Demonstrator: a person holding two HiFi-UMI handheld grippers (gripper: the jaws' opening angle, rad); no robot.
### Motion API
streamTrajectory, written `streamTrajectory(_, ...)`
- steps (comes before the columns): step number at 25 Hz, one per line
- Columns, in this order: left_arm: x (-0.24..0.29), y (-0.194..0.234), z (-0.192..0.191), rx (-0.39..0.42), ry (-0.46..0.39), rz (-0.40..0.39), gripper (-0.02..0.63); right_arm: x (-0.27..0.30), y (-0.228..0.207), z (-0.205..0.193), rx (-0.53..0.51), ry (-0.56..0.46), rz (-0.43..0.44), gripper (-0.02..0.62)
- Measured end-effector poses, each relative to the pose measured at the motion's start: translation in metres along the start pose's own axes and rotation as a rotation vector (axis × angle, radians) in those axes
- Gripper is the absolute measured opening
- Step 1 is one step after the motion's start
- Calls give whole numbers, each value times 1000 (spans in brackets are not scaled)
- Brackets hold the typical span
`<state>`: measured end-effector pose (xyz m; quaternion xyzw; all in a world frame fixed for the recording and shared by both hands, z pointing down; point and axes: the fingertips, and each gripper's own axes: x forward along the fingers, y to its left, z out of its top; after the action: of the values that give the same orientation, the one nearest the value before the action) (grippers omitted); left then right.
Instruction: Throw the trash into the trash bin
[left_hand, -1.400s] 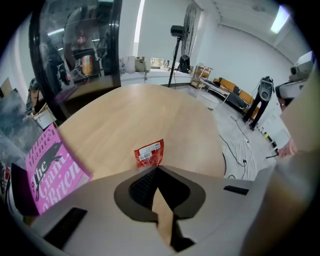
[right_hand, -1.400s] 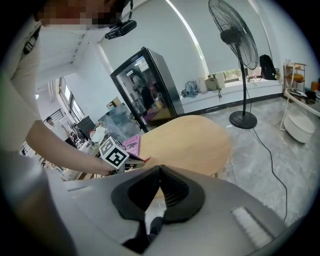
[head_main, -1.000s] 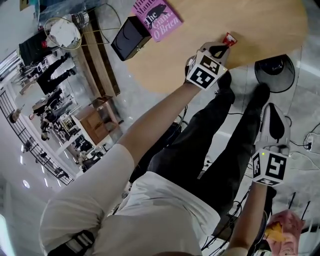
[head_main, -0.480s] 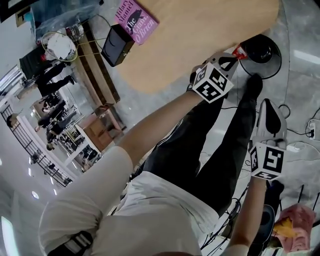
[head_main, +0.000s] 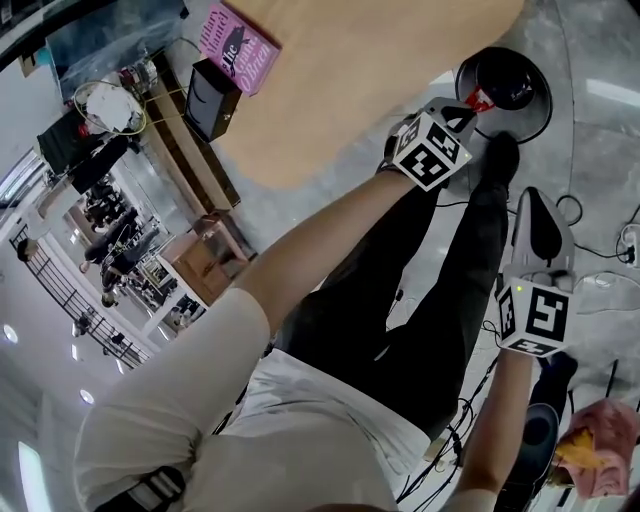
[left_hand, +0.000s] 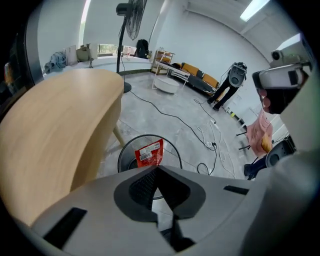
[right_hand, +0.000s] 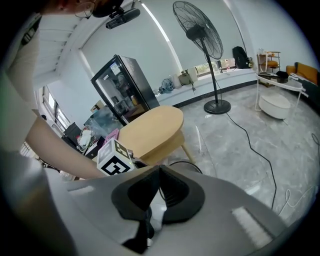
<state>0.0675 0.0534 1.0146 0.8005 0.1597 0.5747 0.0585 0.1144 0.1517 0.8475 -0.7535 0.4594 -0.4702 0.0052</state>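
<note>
Gripping red trash (head_main: 483, 99), left gripper (head_main: 470, 106) now off the table (head_main: 380, 80), over the bin (head_main: 541, 100); right gripper (head_main: 536, 200) seemingly closed.

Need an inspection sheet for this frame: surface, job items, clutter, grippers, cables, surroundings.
Surface: light wooden table.
Job's things: red wrapper pinched in the left hand-held gripper, above the black trash bin on the floor.
Clutter: pink book and black box at the table's far edge.
Grippers: left shut on the wrapper; right hand-held gripper shut, nothing between its jaws.
Cables: several loose on the floor.
Surroundings: standing fan, glass-door fridge, pink cloth.
</note>
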Motion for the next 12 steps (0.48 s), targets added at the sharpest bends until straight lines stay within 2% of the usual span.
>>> streamTrajectory(6, 33, 6, -6, -45, 39, 3, 13, 9, -19, -9, 2, 20, 9, 11)
streamTrajectory(9, 46, 11, -11, -91, 63, 4, 140, 16, -28, -12, -4, 26, 9, 11)
streamTrajectory(12, 50, 9, -13, -100, 79, -11, 194, 19, -34, -10, -14, 29, 9, 11)
